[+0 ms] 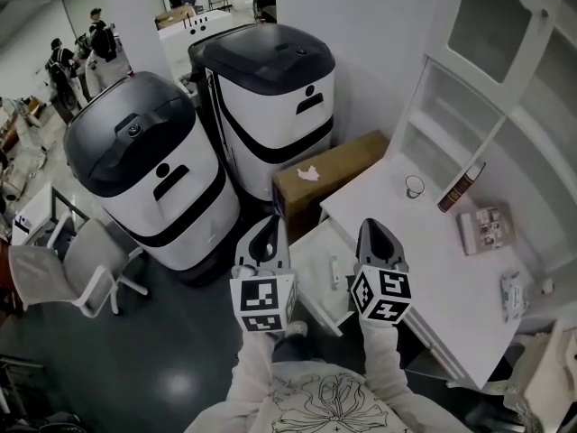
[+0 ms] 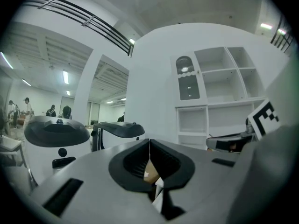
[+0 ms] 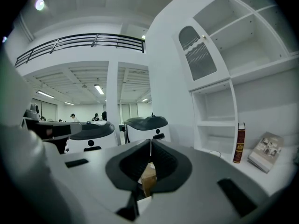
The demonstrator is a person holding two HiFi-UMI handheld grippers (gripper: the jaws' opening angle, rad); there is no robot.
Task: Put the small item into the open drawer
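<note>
Seen from the head, the left hand-held gripper [image 1: 270, 228] and right hand-held gripper [image 1: 374, 233] hover side by side, each with jaws together and empty. Between them is the open drawer [image 1: 314, 258] of the white bench [image 1: 424, 242]. A small tube-like item [image 1: 334, 270] lies inside, at the left gripper's 4 o'clock. Placing looks finished, so little seems left beyond keeping clear.

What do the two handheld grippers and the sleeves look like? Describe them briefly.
The left gripper and right gripper each have dark tapered jaws with ribbed black pads on a grey body. Behind each sits a white cube printed with black square markers. The sleeves are pale; no cables show.
</note>
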